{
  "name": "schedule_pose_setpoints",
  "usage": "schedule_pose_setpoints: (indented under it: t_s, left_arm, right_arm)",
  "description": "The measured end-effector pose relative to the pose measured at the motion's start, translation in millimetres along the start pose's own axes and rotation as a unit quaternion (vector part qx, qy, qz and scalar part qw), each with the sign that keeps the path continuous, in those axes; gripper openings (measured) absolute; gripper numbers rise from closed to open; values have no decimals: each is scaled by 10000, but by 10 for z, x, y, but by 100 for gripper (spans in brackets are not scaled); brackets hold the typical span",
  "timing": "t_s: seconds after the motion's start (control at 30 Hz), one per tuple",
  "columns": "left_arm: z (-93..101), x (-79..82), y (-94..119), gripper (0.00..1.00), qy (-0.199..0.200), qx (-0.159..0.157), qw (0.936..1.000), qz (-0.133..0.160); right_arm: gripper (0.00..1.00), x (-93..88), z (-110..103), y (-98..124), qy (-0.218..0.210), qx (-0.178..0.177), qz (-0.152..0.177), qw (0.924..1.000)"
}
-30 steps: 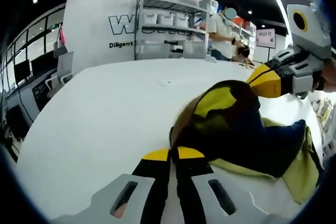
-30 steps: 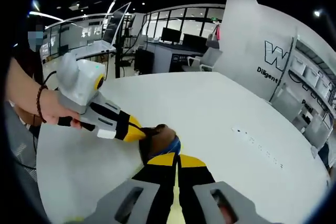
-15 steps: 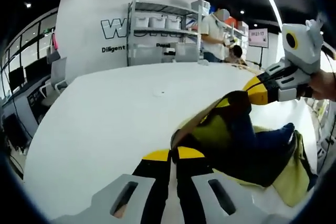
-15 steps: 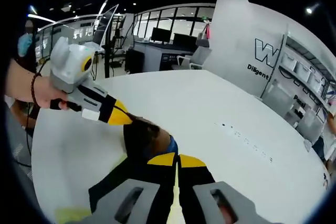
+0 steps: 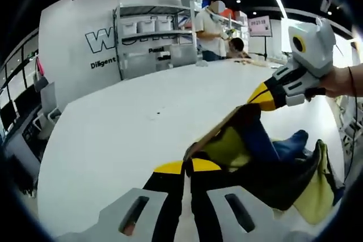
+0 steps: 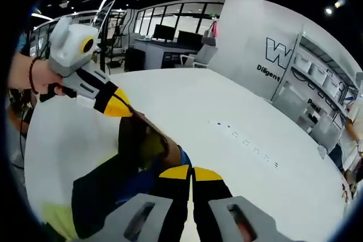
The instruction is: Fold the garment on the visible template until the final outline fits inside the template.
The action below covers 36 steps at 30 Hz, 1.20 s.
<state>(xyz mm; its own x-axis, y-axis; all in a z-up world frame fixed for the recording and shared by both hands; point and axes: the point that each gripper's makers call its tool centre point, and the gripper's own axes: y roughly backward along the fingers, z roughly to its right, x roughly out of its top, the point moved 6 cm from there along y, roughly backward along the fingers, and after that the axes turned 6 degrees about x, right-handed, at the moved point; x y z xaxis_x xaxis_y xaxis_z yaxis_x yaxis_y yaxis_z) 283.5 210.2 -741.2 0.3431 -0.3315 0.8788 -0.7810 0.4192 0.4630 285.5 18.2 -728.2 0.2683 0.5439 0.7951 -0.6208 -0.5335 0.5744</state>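
the garment (image 5: 266, 165), a dark navy and yellow piece with a brown edge, hangs lifted off the white table (image 5: 125, 128), stretched between the two grippers, with its lower folds drooping onto the tabletop. in the left gripper view the left gripper (image 5: 188, 166) has its yellow-tipped jaws pressed together on the near end of the brown edge, and the cloth runs up and to the right from there to the right gripper (image 5: 256, 99), whose yellow tip is clamped on the far end of that edge, held by a hand (image 5: 346, 80). in the right gripper view the right gripper (image 6: 192, 172) has its jaws closed tight on the cloth (image 6: 122, 174) at the blue and brown edge, and the left gripper (image 6: 126, 112) comes in from the left, its yellow tip pinching the top of the raised fold, gripped by a hand (image 6: 28, 75) with a dark bracelet at the wrist. a row of small dark marks (image 6: 244, 137) lies on the bare table to the right of the garment. beyond the table stand a white wall with dark lettering (image 5: 102, 41), metal shelving with bins (image 5: 150, 38) and a person (image 5: 211, 29) in a white top.
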Motion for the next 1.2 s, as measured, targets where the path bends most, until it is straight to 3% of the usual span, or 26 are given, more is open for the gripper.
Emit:
schedule_pose_setpoints:
  t_s: [0.17, 0.27, 0.33, 0.67, 0.83, 1.07, 1.2]
  left_arm:
    - [48, 76, -154, 0, 34, -111, 9999, -98]
    - [94, 100, -255, 0, 44, -6, 9999, -108]
    - [145, 71, -317, 0, -12, 2, 9996, -293]
    - [153, -23, -583, 0, -278, 20, 9984, -500]
    - [117, -82, -725, 0, -76, 73, 9974, -707]
    - [143, -122, -847, 0, -362, 66, 9953, -897]
    - [150, -105, -932, 0, -485, 60, 9944, -938]
  right_arm:
    - [0, -95, 143, -38, 50, -76, -129, 9999]
    - [0, -171, 232, -97, 126, -189, -195, 9996]
    - [0, -229, 294, -142, -14, -199, -251, 9995]
    - [0, -379, 385, -305, -68, -251, -503, 9984]
    - [0, -426, 431, -415, 120, -242, -674, 9974]
    - [0, -501, 515, -535, 291, -207, -866, 9956]
    - [0, -544, 595, -580, 114, -215, -900, 9956]
